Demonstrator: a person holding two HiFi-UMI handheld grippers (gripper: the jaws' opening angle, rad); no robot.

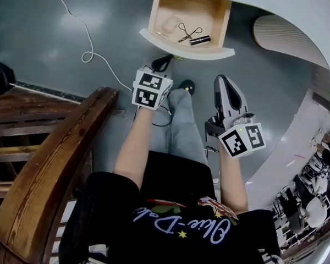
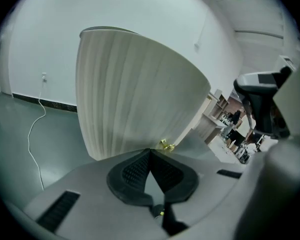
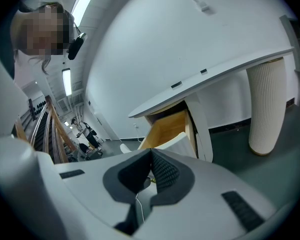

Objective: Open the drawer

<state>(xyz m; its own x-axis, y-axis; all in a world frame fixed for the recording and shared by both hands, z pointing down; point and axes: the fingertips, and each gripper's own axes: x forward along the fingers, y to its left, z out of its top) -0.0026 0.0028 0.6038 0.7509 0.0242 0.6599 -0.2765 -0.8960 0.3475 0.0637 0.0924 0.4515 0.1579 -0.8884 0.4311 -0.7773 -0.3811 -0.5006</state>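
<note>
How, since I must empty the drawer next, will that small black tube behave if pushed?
Lying on its side, the small black cylindrical tube would probably roll; being small, it is likely light. Walls of the wooden drawer should stop it.

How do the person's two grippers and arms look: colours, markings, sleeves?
The left gripper and right gripper have pale grey bodies, black ribbed pads and white cubes with black square markers. The person wears a black short-sleeved T-shirt with lettering.

A white cable (image 1: 89, 37) snakes across the grey floor (image 1: 33, 26) beside a wooden handrail (image 1: 55, 153).
</note>
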